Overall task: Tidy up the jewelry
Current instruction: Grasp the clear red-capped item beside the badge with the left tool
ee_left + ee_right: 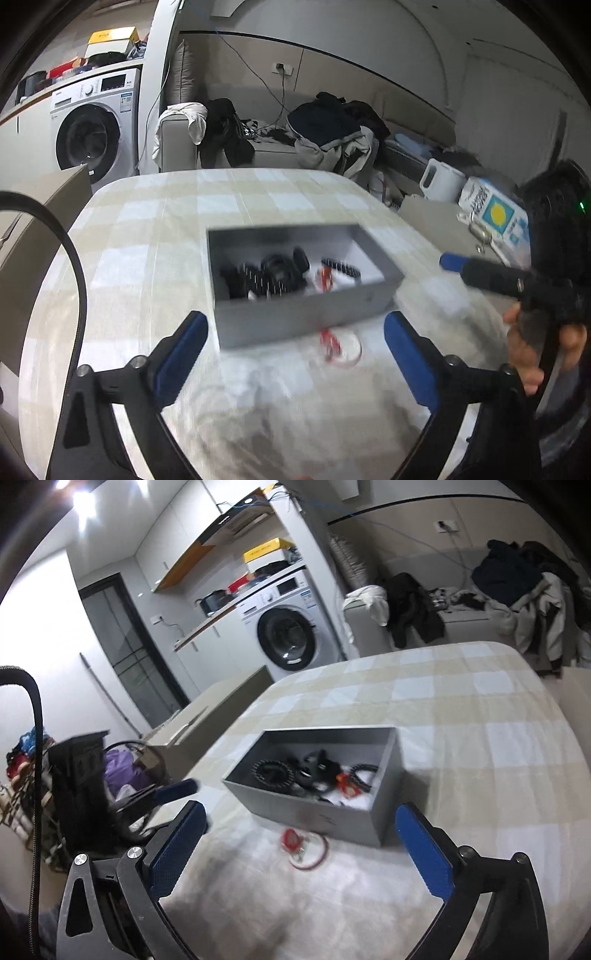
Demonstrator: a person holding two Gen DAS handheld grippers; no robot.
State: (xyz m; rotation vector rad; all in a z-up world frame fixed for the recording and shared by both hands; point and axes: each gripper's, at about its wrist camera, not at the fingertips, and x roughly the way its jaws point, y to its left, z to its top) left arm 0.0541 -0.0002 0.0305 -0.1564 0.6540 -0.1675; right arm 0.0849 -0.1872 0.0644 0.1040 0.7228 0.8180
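Observation:
A grey open box sits on the checked tablecloth and holds several dark bracelets and a red piece. The box also shows in the right wrist view. A thin bracelet with a red charm lies on the cloth just in front of the box; in the right wrist view it is below the box. My left gripper is open and empty, just short of the box. My right gripper is open and empty above the bracelet.
The table has a cream checked cloth. A white kettle and a carton stand off its right side. A washing machine, a sofa with clothes and a beige chair surround it.

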